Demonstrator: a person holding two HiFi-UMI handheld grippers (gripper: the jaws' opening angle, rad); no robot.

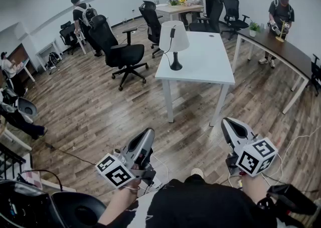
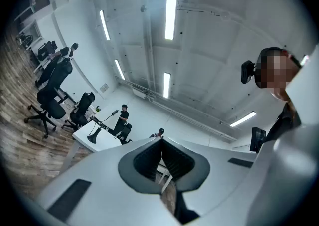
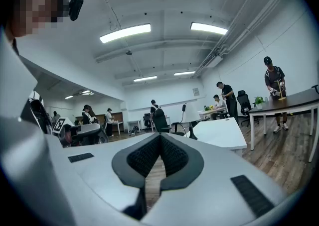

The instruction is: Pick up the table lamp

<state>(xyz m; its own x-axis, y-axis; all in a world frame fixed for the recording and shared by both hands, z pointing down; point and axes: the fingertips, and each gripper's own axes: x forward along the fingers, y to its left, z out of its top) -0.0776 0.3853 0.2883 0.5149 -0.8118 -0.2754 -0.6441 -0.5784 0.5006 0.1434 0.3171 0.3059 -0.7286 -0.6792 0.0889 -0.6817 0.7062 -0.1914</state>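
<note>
The table lamp stands upright on the white counter, well apart from the left gripper and right gripper — both closed, empty, held low near the body, likely not yet reaching.

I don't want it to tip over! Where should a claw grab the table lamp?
Probably the thin black stem of the table lamp, under its wide white shade, coming level over the left edge of the table in the head view, where it stands upright and close.
</note>
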